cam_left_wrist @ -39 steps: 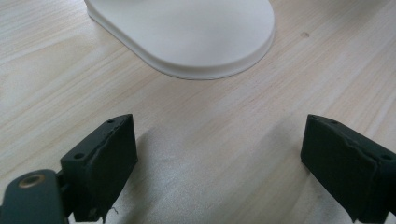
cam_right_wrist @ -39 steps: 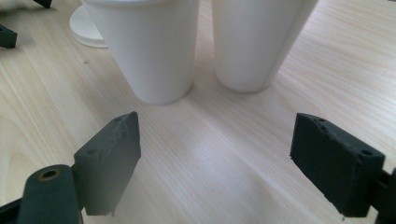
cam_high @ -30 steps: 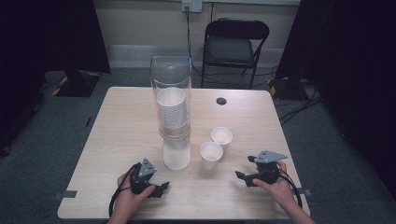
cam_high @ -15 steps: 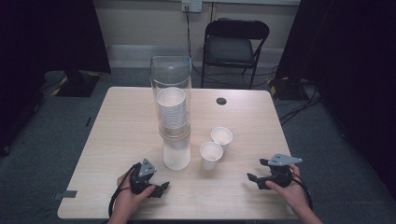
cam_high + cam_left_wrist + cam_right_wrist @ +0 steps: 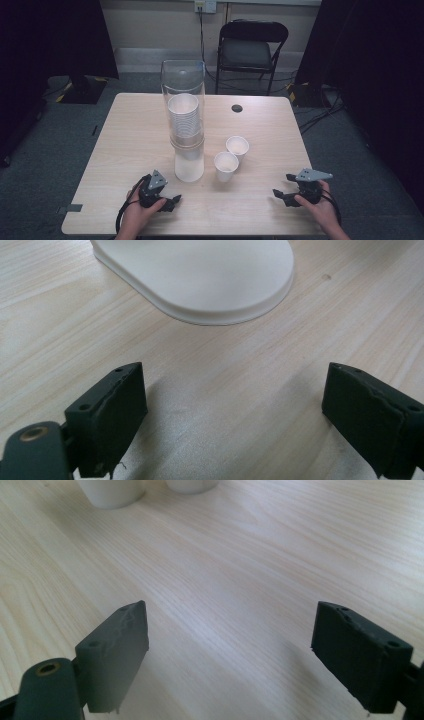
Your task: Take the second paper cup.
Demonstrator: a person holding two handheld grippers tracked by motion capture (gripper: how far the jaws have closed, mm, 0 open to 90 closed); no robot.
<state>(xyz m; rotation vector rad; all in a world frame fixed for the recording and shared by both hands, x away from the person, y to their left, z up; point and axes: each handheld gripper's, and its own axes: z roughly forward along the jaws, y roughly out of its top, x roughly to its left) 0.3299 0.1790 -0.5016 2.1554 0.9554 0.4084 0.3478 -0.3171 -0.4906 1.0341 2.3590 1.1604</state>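
A tall clear cup dispenser point(image 5: 183, 95) on a white base point(image 5: 189, 167) holds a stack of white paper cups point(image 5: 183, 117) at the table's middle. Two loose white cups point(image 5: 226, 166) point(image 5: 237, 148) stand upright to its right. My left gripper point(image 5: 172, 202) rests near the front edge, just left of the base, open with nothing between its jaws; the white base point(image 5: 200, 275) lies ahead of it. My right gripper point(image 5: 280, 194) sits at the front right, open and empty, with the two cup bottoms point(image 5: 112, 492) point(image 5: 190, 485) far ahead.
The light wooden table point(image 5: 130, 135) has a small black round cap point(image 5: 236, 108) near its far edge. A black folding chair point(image 5: 252, 50) stands behind the table. Bare tabletop lies between the two grippers.
My right gripper has shifted to the right and slightly toward the front edge. The left gripper and the cups have stayed in place.
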